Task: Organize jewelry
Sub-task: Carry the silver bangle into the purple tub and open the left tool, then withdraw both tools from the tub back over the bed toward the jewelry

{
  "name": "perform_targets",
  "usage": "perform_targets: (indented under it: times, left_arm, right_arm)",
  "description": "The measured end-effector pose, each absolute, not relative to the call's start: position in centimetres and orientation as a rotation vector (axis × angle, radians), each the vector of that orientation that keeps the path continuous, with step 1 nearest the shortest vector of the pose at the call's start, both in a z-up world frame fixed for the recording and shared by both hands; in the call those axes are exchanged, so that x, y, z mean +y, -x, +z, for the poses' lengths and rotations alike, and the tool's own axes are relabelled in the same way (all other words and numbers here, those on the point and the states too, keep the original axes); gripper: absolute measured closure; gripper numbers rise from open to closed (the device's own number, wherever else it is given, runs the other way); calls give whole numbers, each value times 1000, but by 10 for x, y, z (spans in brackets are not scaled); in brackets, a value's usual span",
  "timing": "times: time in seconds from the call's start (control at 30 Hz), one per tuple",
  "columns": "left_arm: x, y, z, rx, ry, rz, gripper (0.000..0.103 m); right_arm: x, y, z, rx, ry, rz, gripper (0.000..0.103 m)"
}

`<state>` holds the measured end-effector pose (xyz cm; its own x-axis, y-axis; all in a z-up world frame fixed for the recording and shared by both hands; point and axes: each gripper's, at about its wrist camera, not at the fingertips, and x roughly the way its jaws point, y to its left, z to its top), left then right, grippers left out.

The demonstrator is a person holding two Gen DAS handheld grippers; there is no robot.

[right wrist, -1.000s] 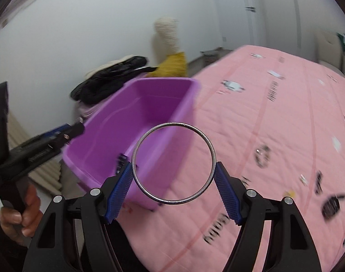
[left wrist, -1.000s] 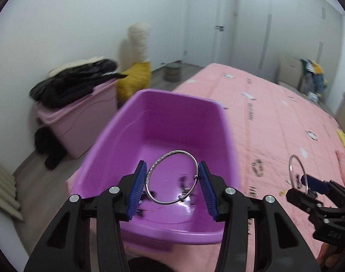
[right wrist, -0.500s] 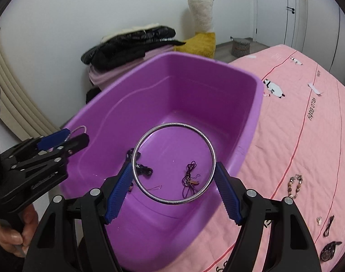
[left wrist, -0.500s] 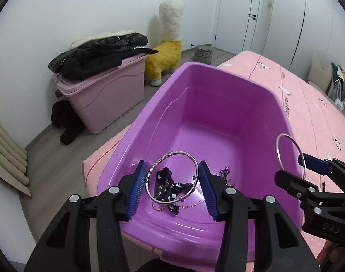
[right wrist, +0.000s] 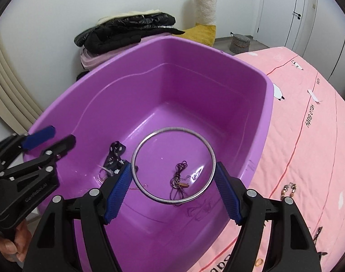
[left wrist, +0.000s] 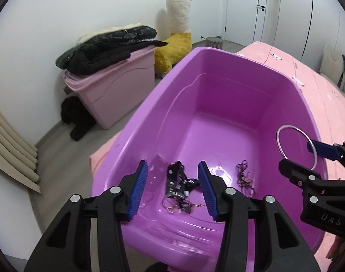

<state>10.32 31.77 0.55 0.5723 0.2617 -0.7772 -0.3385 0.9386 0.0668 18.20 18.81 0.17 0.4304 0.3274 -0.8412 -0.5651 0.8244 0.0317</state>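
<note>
A purple plastic bin point(left wrist: 217, 52) sits on the pink bed. My left gripper point(left wrist: 172, 188) hangs over its near end, jaws opening with nothing between the blue pads. Below it on the bin floor lie a thin silver bangle point(left wrist: 170, 204), a black strap piece point(left wrist: 174, 176) and a dark necklace point(left wrist: 242, 174). My right gripper point(right wrist: 173, 176) is shut on a plain silver bangle point(right wrist: 173, 165), held above the bin floor over the dark necklace point(right wrist: 179, 179). From the left wrist, that gripper point(left wrist: 303, 158) and its bangle point(left wrist: 294, 149) show at the right. The left gripper point(right wrist: 51, 141) is at the bin's left rim.
The pink bedsheet point(right wrist: 308, 136) spreads right of the bin point(right wrist: 195, 43), with a bead bracelet point(right wrist: 290, 188) and small pieces on it. On the floor beyond stand a pink storage box point(left wrist: 113, 90) under a black jacket point(left wrist: 109, 45) and a yellow plush toy point(left wrist: 174, 45). A hand point(right wrist: 11, 244) holds the left gripper.
Both grippers came in over the bin and tipped downward. The left jaws widened and its patterned bangle dropped to the bin floor. The right one still grips its bangle.
</note>
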Motion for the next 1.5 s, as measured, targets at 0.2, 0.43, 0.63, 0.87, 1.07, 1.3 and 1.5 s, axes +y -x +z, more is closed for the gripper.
perform_targets:
  times: [0.2,0.43,0.63,0.87,1.07,1.3,1.5]
  left_arm:
    - [310,-95,11,872,54,359,25]
    - [307,-85,17,869,63,357,20]
    - [309,-78,25,862,96,360,19]
    - [305,-69,33,850,108,362,18]
    - [301,-61,37,845,116,366,18]
    - [294,-49,44,832,126,355,17]
    - [285,-39,52,815,124,358,14]
  right_arm:
    - [184,-181,5,982,268,553,32]
    - [177,-176,11,967,239,552,31]
    - [168,-169,18,962,198,547,31]
    - [158,-158,24,949,165,546,31]
    - [148,-145,29,941,151,530,31]
    - [135,-128,37,921,140,512,31]
    - [121,-114,43,903,119,501,29]
